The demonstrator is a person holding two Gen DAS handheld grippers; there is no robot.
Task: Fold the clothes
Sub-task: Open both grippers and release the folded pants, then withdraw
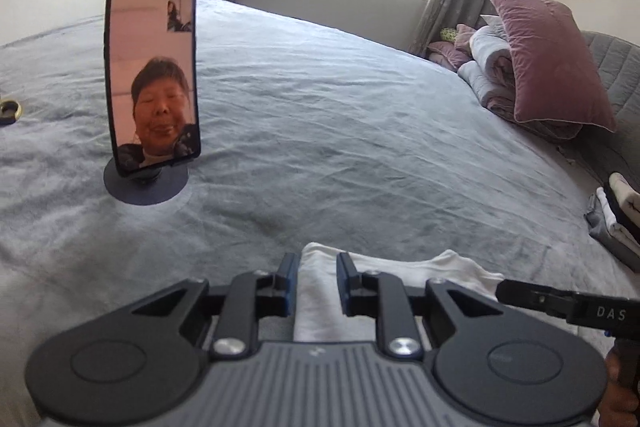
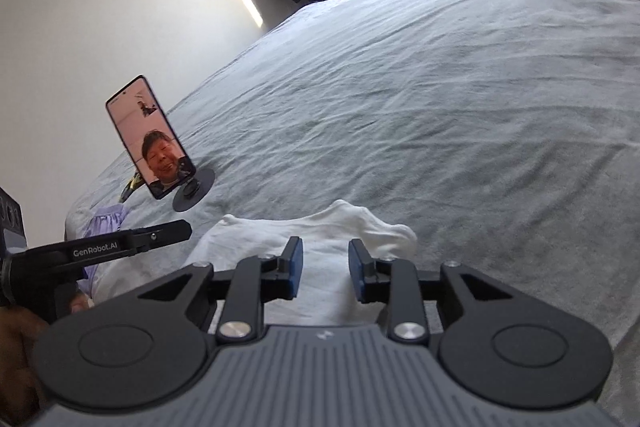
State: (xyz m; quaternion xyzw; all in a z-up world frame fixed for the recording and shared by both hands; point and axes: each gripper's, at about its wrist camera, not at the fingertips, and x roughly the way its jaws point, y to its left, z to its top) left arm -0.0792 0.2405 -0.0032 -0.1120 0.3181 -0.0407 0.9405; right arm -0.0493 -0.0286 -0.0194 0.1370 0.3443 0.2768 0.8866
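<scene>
A white garment (image 1: 320, 291) is seen at the lower centre of both views, lying bunched on the grey bedspread (image 1: 320, 107). The left gripper (image 1: 318, 283) and the right gripper (image 2: 325, 269) are each held over it with jaws parted; cloth shows between the pads, but no pinch can be confirmed. A stack of folded clothes (image 1: 618, 219) is seen at the right edge, so some items appear done; this one is judged unfinished.

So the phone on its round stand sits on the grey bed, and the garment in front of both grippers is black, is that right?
Not quite. The phone does stand on its round stand on the grey bed, but the garment in front of both grippers is white, not black. Both wrist views show it.
</scene>
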